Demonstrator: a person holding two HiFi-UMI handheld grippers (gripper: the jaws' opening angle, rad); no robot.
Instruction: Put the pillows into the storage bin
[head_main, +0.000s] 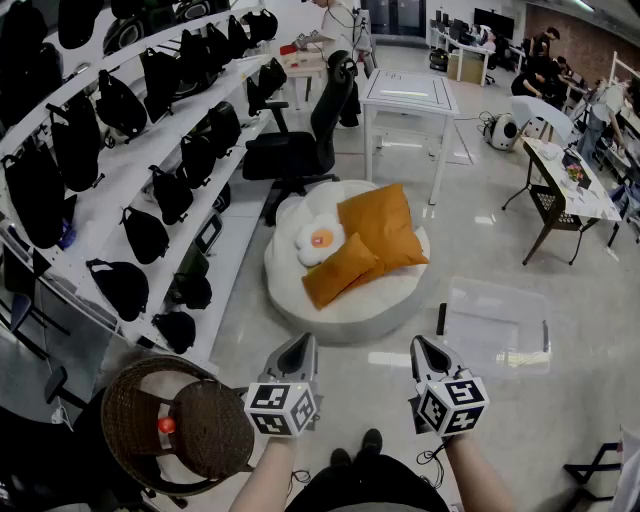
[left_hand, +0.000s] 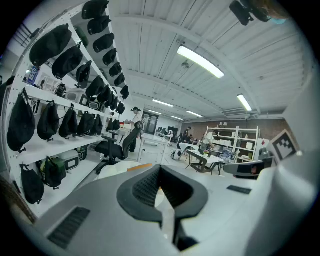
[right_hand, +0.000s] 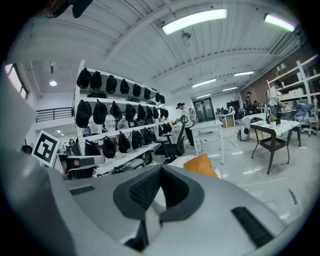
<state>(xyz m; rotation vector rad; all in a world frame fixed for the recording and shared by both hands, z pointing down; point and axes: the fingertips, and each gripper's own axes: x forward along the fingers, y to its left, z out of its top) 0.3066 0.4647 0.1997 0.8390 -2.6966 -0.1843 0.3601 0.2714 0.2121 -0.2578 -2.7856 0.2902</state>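
Left gripper (head_main: 298, 350) and right gripper (head_main: 428, 352) are shut, empty. Orange pillows (head_main: 375, 232) are seen well ahead, storage bin (head_main: 497, 322) just ahead-right of right gripper. Pillows may be shoved, not gripped, if jaws aren't opened.

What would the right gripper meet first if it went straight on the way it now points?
Likely the white round cushion, by the orange pillows on it; only bare floor lies before it, though depth is unclear.
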